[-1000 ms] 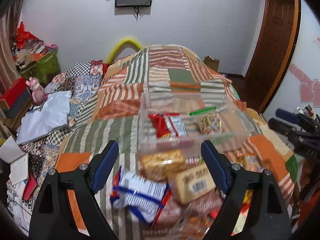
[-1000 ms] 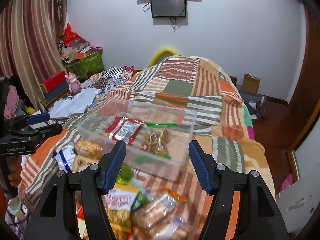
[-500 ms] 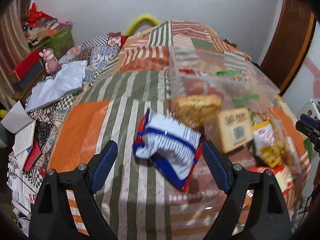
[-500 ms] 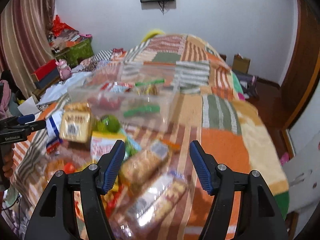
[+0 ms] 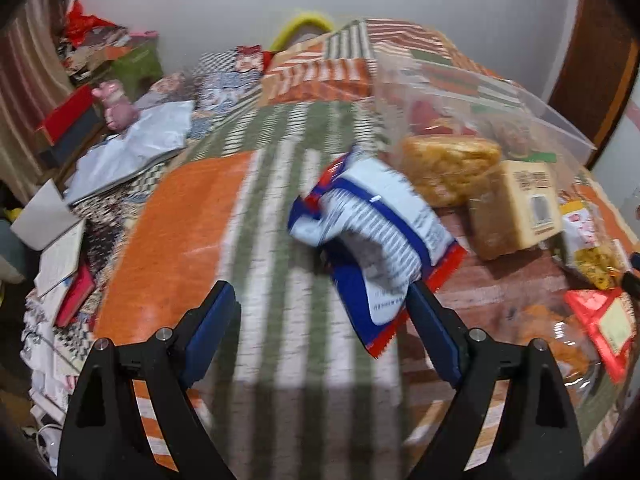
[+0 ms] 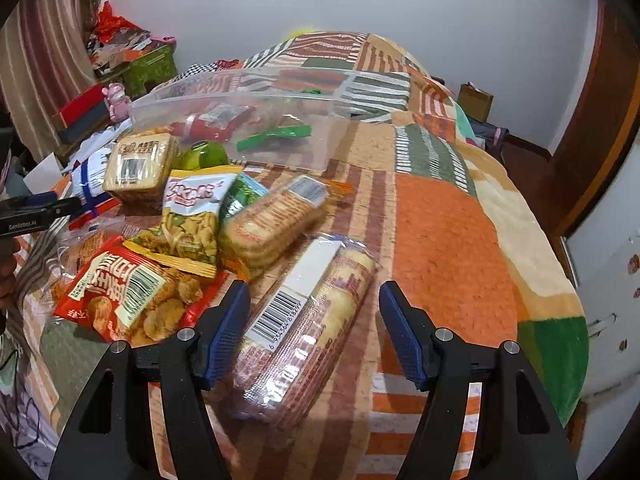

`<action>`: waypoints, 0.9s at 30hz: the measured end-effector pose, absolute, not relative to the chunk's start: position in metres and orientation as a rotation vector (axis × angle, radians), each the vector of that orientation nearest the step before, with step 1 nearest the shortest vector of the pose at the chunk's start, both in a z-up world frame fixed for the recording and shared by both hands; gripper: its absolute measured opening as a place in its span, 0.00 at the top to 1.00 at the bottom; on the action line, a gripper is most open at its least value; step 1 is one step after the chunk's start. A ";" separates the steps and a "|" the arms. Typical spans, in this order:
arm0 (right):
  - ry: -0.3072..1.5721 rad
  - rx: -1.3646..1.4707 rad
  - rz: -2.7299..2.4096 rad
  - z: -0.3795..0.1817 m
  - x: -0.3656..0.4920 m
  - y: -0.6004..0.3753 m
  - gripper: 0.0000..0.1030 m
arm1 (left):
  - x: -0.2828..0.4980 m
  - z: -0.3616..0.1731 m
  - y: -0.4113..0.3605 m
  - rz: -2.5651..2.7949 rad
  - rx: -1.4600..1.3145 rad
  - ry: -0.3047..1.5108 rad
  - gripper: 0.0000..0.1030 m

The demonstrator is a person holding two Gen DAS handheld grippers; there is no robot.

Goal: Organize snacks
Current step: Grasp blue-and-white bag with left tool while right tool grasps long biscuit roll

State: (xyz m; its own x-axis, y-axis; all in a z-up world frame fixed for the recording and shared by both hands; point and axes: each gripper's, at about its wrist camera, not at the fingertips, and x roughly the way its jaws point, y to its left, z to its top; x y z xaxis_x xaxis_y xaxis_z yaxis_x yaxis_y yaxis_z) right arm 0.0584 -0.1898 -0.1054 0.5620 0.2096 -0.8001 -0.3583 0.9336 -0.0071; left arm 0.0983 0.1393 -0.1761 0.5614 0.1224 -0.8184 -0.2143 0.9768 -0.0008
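Patchwork bedspread [image 6: 448, 240], snacks heaped. Right gripper [image 6: 314, 330] — jaws parted, unclamped — straddles long biscuit pack [image 6: 304, 320]: centre before closing. Left gripper [image 5: 320, 334] open beside blue-white packet [image 5: 376, 232].

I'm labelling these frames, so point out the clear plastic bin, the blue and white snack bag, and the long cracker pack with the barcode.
clear plastic bin [image 6: 280, 152]: right wrist view, front wall.
blue and white snack bag [image 5: 376, 224]: left wrist view, printed white face.
long cracker pack [image 6: 304, 320]: right wrist view, clear wrapper beside the barcode.

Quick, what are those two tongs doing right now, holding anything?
Left tongs: open, holding nothing; blue-and-white snack bag lies just ahead.
Right tongs: open, straddling the long biscuit pack, not gripping it.
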 end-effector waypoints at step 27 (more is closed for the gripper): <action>0.894 -0.053 0.329 -0.106 0.062 -0.212 0.57 | 0.160 -0.188 0.124 0.205 -0.181 0.971 0.21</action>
